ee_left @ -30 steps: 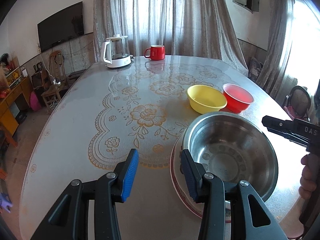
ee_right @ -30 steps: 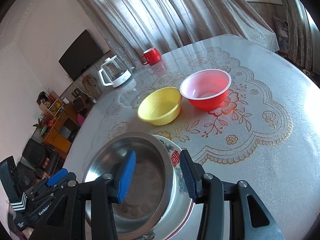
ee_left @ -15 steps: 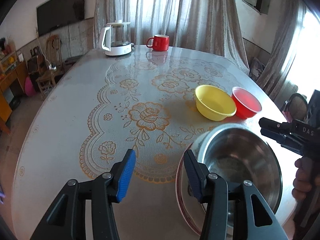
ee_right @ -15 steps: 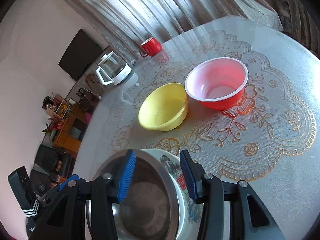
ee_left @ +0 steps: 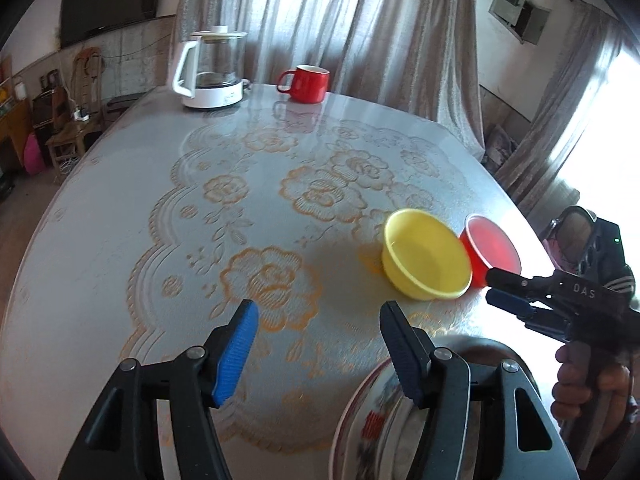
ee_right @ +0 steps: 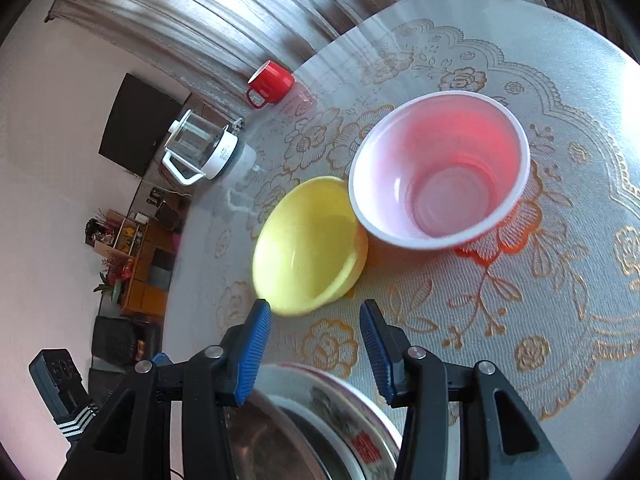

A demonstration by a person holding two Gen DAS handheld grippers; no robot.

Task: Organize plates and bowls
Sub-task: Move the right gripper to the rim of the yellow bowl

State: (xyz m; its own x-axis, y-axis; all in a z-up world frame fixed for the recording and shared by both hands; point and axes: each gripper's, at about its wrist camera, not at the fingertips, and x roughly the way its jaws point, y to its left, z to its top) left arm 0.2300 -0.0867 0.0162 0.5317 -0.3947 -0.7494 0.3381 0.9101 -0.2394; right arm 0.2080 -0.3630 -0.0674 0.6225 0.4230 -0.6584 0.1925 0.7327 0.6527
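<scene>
Nearest of all, the left tongs (ee_left: pixel 318 330) hang over the table (ee_left: pixel 120 240) with their blue pads spread apart; the jaws have just been opening and nothing but the flowered cloth shows between them. Just under their right finger sits a patterned plate (ee_left: pixel 372 420) with a red rim, and a steel bowl (ee_left: pixel 484 346) rests in it, mostly hidden behind the tool.

The right tongs (ee_right: pixel 316 340) are parted too, about halfway, with nothing between the pads. They hover above the far edge of that same plate (ee_right: pixel 360 412) and steel bowl (ee_right: pixel 272 440). In the left view these tongs (ee_left: pixel 496 286) come in from the right, held by a hand (ee_left: pixel 588 384), their tips near the two plastic bowls.

A little further along the table stands the yellow bowl (ee_right: pixel 308 248), upright and empty. Its near rim lies just past the left pad of the right tongs. Beside it, touching or nearly so, is the red bowl (ee_right: pixel 440 168), also upright and empty, pale on the inside.

At the far end of the table a red mug (ee_left: pixel 306 84) and a glass kettle (ee_left: pixel 212 72) on a white base stand near each other, before grey curtains (ee_left: pixel 340 20).
</scene>
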